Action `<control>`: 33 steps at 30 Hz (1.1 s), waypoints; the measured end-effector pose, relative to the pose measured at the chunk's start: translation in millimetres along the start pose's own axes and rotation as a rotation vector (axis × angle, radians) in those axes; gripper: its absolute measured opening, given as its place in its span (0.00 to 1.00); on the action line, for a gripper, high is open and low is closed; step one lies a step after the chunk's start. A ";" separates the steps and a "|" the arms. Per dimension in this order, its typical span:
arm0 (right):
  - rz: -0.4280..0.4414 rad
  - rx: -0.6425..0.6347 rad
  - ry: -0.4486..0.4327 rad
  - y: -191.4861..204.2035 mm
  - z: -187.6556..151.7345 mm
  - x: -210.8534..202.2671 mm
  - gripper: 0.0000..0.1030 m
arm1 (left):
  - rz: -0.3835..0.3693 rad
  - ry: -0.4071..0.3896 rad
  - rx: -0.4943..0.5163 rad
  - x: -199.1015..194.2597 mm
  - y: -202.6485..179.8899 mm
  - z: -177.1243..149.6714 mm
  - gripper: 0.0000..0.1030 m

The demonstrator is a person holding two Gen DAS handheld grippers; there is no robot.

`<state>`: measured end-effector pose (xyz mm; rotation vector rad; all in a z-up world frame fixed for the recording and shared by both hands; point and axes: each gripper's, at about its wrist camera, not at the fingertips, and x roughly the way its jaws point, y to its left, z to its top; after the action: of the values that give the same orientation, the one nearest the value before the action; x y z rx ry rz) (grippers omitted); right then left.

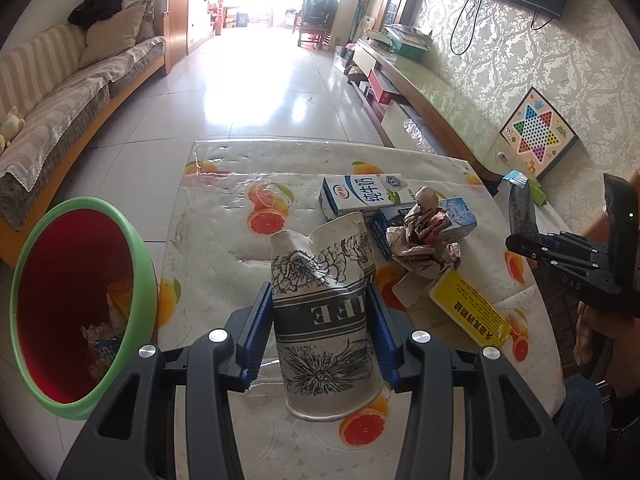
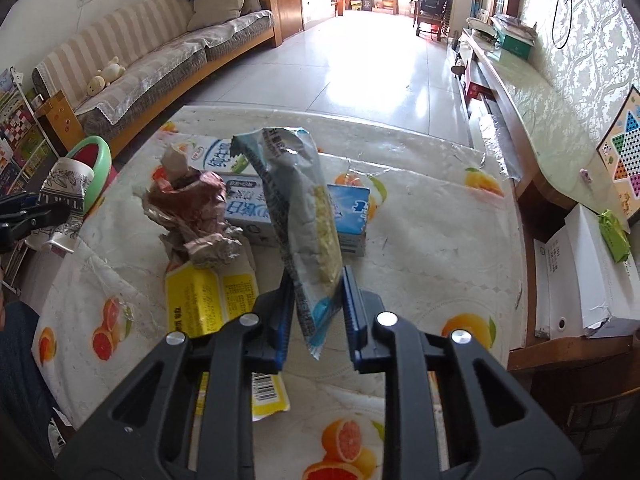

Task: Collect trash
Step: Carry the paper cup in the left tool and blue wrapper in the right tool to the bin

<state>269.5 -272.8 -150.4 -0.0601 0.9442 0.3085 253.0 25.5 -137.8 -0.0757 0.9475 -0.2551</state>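
Left wrist view: my left gripper (image 1: 320,312) has its fingers clamped on a crumpled paper coffee cup (image 1: 324,300), which stands between them off the worktop (image 1: 224,216). I judge the grip is on the middle of the cup so that it does not slip. Left of these fingers the green-rimmed trash bin (image 1: 80,304) stands open, with some trash already inside; I think the cup should go there next. In the right wrist view my right gripper (image 2: 316,304) has its fingers pressed together on a torn snack wrapper (image 2: 298,216), which sticks up between them. Beyond these fingers a crumpled paper ball (image 2: 192,208), two milk cartons (image 2: 348,216) and a yellow box (image 2: 208,296) wait on the worktop.
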 end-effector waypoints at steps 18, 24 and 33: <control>0.126 -0.082 -0.122 156.5 42.3 -41.8 0.22 | 0.181 -0.102 -0.139 -83.5 147.0 -5.1 0.42; 0.186 -0.124 -0.121 213.1 58.4 -31.3 0.22 | 0.229 -0.090 -0.190 -78.7 202.3 -7.7 0.42; 0.228 -0.174 -0.118 272.2 79.3 -17.8 0.22 | 0.229 -0.046 -0.195 -53.1 232.0 -7.6 0.66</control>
<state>244.4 -2.5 -66.7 -0.0932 0.8063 0.5993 259.7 263.5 -140.9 -0.1507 0.9246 0.0512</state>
